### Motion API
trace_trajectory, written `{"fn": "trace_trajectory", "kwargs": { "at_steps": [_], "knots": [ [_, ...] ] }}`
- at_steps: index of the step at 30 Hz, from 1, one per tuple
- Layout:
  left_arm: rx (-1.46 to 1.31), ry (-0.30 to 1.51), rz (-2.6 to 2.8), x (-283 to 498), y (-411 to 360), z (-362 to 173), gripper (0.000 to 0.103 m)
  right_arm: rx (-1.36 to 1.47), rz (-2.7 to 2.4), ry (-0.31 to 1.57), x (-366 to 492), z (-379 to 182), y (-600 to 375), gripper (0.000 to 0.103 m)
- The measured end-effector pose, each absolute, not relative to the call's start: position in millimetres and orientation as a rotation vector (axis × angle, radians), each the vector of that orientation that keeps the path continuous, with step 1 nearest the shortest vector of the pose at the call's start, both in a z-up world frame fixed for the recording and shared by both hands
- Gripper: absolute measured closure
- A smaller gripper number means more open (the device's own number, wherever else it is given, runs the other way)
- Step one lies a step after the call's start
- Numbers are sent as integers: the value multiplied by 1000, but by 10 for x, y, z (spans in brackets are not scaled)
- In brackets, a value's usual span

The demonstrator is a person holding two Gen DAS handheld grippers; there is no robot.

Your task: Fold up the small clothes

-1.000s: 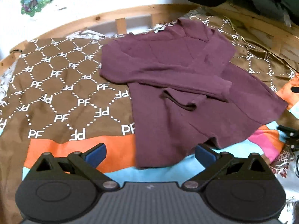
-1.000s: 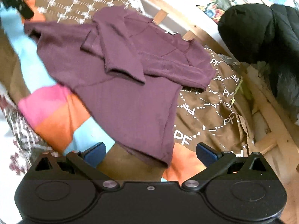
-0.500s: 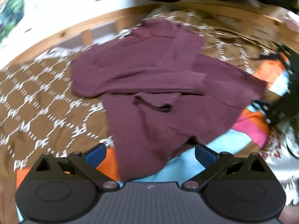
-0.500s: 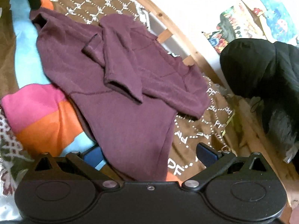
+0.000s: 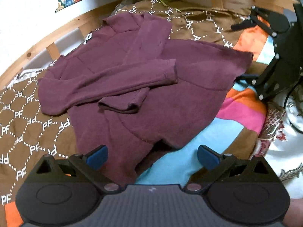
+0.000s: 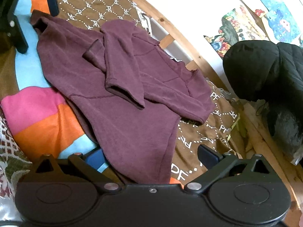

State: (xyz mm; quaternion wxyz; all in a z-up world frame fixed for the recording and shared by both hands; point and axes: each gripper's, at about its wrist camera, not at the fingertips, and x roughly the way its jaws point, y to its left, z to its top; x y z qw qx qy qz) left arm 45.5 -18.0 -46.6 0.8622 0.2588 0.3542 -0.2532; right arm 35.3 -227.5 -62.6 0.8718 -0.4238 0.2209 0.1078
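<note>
A maroon long-sleeved top (image 5: 144, 87) (image 6: 121, 98) lies spread on a patterned bed cover, both sleeves folded across its front. My left gripper (image 5: 152, 156) stands open over the top's near hem corner, its blue pads apart with cloth between and below them. My right gripper (image 6: 149, 157) is open too, straddling the opposite hem corner. In the left wrist view the right gripper (image 5: 244, 53) shows at the far right; in the right wrist view the left gripper (image 6: 37, 24) shows at the top left.
The cover (image 5: 28, 124) is brown with white PF lettering, plus blue, pink and orange patches (image 5: 244, 111). A wooden bed rail (image 6: 191, 45) curves behind. A black padded jacket (image 6: 265, 71) lies at the bed's end. Pictures (image 6: 234, 30) hang on the white wall.
Both grippers have swung in closer to the top's hem corners, each now straddling cloth. The top itself has not moved, and both grippers stay open.
</note>
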Motion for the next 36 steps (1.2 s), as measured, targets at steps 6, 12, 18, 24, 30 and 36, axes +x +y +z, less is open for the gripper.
{"fn": "trace_trajectory", "kwargs": {
  "at_steps": [6,12,18,24,30,36],
  "knots": [
    [607,728,-473,466,-140,-490,1,-827,199,423,376,-530,-2320,6],
    [654,707,-367,512,-51,-456,7,-776,184,421,413,-465,-2363,6],
    [760,706,-267,561,-21,-536,21,-773,179,428,397,-453,-2364,6],
    [750,654,-261,487,-3,-477,57,-881,221,515,339,-619,-2339,3],
    [733,632,-298,435,-18,-426,92,-1012,174,476,306,-697,-2391,1],
    [681,569,-260,391,-9,-246,98,-1070,257,482,340,-745,-2421,42]
  ]
}}
